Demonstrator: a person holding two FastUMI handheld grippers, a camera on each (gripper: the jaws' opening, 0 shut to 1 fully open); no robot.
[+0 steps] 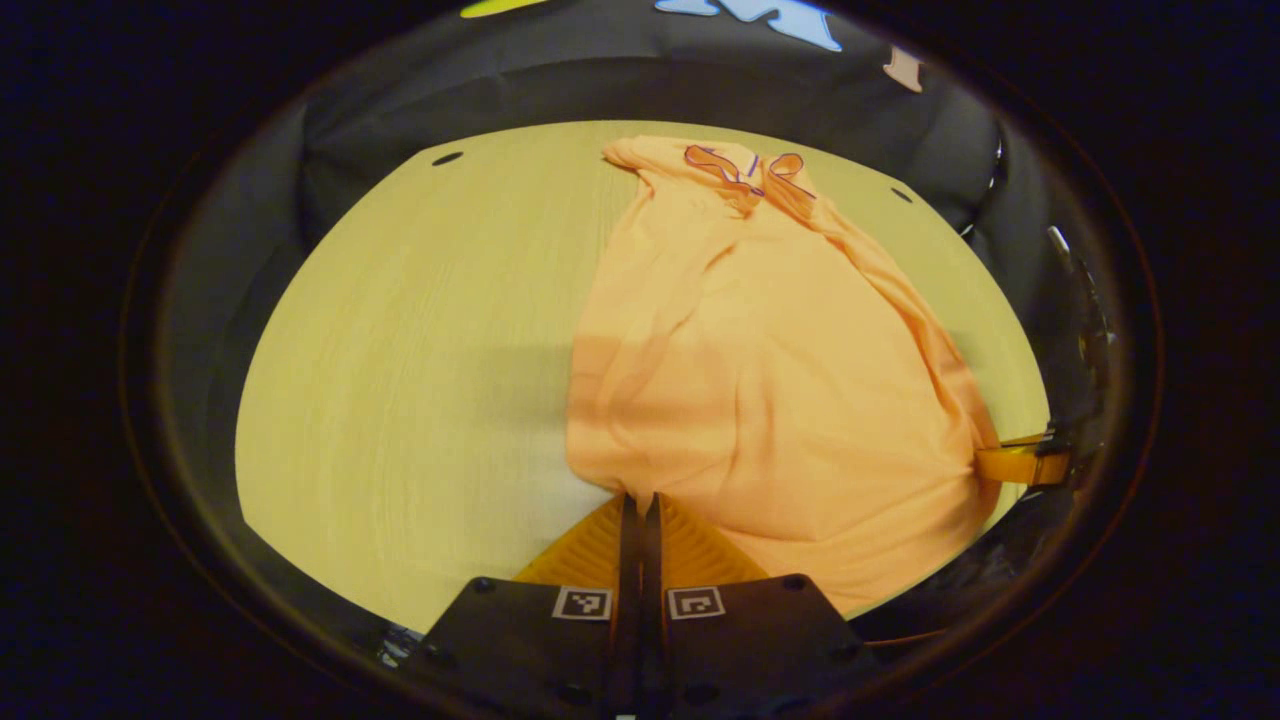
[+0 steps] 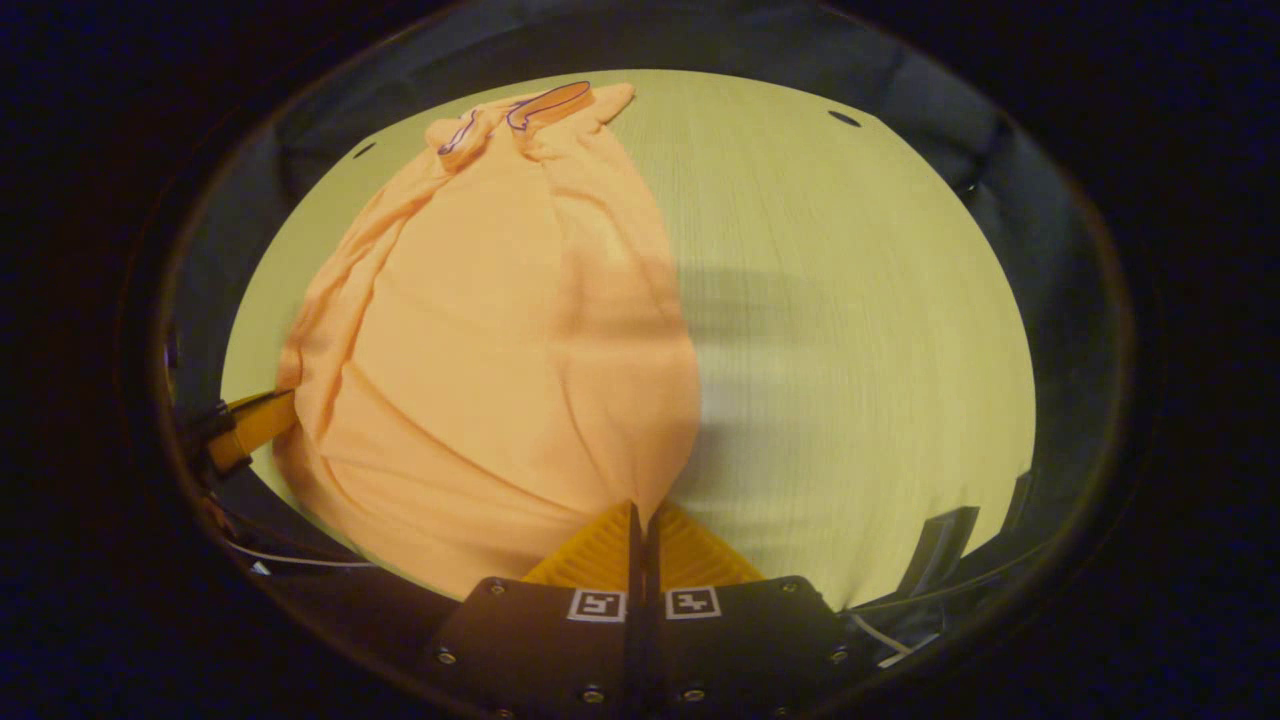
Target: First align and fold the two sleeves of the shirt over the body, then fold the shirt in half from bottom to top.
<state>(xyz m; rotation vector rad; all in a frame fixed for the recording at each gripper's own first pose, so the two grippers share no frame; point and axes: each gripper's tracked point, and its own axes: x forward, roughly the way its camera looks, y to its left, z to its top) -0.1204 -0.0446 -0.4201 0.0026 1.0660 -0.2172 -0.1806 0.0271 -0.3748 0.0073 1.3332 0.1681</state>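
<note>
An orange shirt lies lengthwise on the pale wooden table, its purple-trimmed collar at the far end and its sleeves tucked in over the body. My left gripper is shut on the near left corner of the hem, where the cloth pulls into a point. In the right gripper view the shirt is on the left, and my right gripper is shut on the near right hem corner. Each gripper also shows at the edge of the other's view: the right gripper and the left gripper.
Bare table stretches out on both sides of the shirt. Small dark holes mark the table's far corners. The black cloth wall rises close behind the far edge.
</note>
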